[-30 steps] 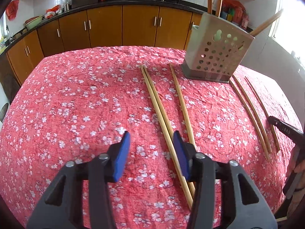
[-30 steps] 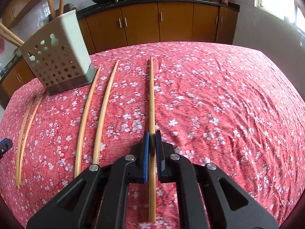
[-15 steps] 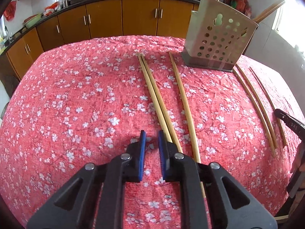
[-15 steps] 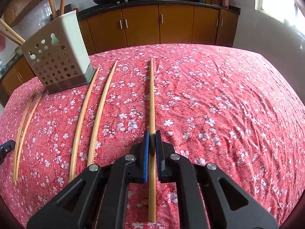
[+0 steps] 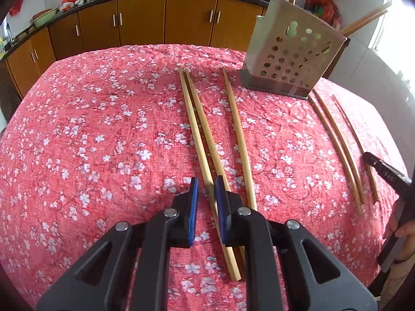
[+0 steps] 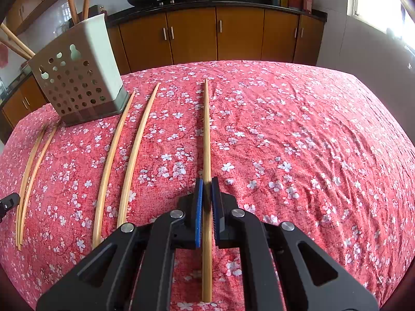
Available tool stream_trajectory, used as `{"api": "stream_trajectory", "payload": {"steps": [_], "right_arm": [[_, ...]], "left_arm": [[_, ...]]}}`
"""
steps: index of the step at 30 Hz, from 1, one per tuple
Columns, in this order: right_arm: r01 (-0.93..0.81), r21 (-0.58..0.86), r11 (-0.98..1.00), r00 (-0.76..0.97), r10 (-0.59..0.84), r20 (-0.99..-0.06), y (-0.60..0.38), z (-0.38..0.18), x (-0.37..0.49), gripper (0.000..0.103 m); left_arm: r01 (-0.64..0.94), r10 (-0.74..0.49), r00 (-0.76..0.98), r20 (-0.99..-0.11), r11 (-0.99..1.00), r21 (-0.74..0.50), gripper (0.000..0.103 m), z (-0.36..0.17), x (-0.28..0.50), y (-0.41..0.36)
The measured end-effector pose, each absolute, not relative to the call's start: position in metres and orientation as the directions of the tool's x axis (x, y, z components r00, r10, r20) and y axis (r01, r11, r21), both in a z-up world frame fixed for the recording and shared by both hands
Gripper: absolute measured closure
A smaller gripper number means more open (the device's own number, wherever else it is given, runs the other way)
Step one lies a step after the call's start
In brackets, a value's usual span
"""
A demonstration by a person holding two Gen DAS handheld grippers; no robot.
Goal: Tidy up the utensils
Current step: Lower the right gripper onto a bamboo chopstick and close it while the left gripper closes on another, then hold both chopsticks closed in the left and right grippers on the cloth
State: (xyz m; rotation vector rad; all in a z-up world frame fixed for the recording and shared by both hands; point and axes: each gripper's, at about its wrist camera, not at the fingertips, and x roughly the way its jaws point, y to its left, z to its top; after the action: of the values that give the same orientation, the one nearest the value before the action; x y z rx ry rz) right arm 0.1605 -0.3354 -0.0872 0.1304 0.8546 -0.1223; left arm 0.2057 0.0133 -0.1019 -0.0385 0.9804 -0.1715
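- The right claw [image 6: 206,194] is clamped on a single chopstick [image 6: 206,134], gripping it toward its near end; the stick runs straight ahead over the red floral cloth [image 6: 298,142] on the worktop.
- The left claw [image 5: 206,194] is narrowed around the leftmost chopstick of a touching pair [image 5: 199,129]; whether its pads actually press the wood is hard to judge from this angle.
- A third chopstick [image 5: 237,129] lies just right of that pair.
- The perforated holder [image 5: 290,59] stands upright at the far side with chopsticks leaning out of it.
- More chopsticks [image 5: 337,142] lie on the cloth beside the holder.
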Motion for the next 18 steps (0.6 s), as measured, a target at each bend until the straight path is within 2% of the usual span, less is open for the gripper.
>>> {"api": "stream_trajectory", "payload": {"steps": [4,11,18], "right_arm": [[0.164,0.064,0.984,0.650,-0.059,-0.758,-0.337,-0.087,0.161,0.096],[0.151,0.060,0.987,0.650,-0.053,-0.758,-0.336,-0.087,0.158,0.095],[0.167,0.086,0.982,0.650,-0.044,-0.758,-0.342,-0.085,0.170,0.095]], "left_arm": [[0.132,-0.108,0.568,-0.816,0.991,-0.040,0.093,-0.101,0.213,0.010],[0.092,-0.171,0.597,-0.784,0.985,-0.145,0.094,-0.102,0.247,0.033],[0.098,-0.171,0.621,-0.765,0.985,-0.140,0.093,-0.106,0.250,0.033]]}}
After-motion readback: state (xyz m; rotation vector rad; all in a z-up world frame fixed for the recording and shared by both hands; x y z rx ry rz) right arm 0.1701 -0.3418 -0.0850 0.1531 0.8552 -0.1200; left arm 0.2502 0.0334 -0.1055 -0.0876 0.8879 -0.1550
